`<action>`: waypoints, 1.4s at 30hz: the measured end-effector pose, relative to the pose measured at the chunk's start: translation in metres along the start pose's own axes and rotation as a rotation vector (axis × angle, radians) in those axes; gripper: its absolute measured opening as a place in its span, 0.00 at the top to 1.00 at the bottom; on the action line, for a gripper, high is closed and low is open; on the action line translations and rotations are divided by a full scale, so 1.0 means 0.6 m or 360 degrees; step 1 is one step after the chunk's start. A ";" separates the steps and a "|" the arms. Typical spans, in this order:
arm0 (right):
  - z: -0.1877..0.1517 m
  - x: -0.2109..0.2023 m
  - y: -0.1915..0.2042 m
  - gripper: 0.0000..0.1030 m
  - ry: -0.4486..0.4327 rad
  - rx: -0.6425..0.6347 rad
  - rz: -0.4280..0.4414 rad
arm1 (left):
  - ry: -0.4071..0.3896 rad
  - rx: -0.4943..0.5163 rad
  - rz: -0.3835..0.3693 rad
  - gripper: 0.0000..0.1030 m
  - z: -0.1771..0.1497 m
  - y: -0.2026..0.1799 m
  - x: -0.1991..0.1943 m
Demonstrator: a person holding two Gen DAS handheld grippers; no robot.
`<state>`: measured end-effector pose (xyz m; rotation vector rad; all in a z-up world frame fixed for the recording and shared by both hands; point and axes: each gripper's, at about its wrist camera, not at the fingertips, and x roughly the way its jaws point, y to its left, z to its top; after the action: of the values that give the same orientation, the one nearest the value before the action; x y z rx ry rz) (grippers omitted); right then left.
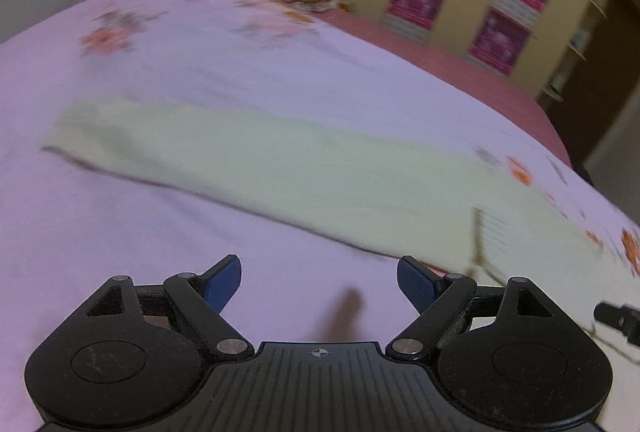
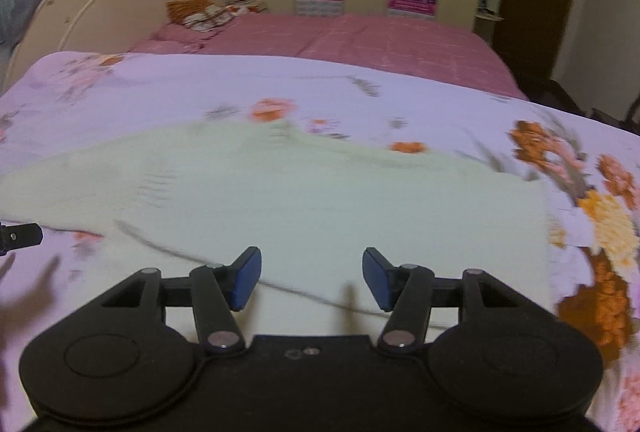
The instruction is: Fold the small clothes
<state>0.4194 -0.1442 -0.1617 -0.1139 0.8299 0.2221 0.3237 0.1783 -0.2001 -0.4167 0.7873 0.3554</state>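
Both of your grippers hold nothing. Your left gripper gapes wide; your right gripper stands half open over the pale green cloth on the bed.

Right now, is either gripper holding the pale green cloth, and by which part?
Nothing is held. The left gripper and the right gripper both have open, empty jaws, and the pale green cloth lies flat on the floral bedspread.

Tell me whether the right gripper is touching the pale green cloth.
Apart. In the right wrist view the right gripper stands open with nothing between its blue pads, and the pale green cloth lies flat on the floral bedsheet beyond and beneath them.
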 end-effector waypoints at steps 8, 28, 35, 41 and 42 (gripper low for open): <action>0.008 0.024 0.084 0.45 0.0048 -0.0020 0.0104 | 0.0033 -0.0183 0.0079 0.18 0.018 0.097 0.018; 0.027 0.068 0.163 0.43 0.0041 -0.0108 0.0084 | -0.0098 -0.0703 -0.0010 0.00 0.083 0.249 0.083; 0.027 0.073 0.162 0.43 0.0013 -0.0101 0.0051 | -0.0197 -0.0783 -0.0049 0.36 0.102 0.254 0.118; 0.032 0.076 0.148 0.44 -0.0006 -0.0060 0.0019 | -0.0162 -0.0854 -0.0061 0.84 0.106 0.263 0.136; 0.034 0.075 0.144 0.44 -0.0021 -0.0048 0.0009 | -0.0168 -0.0846 -0.0063 0.84 0.108 0.262 0.137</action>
<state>0.4425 -0.0500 -0.1825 -0.1385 0.8142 0.2405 0.3451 0.3574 -0.2553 -0.9022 0.5735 0.5470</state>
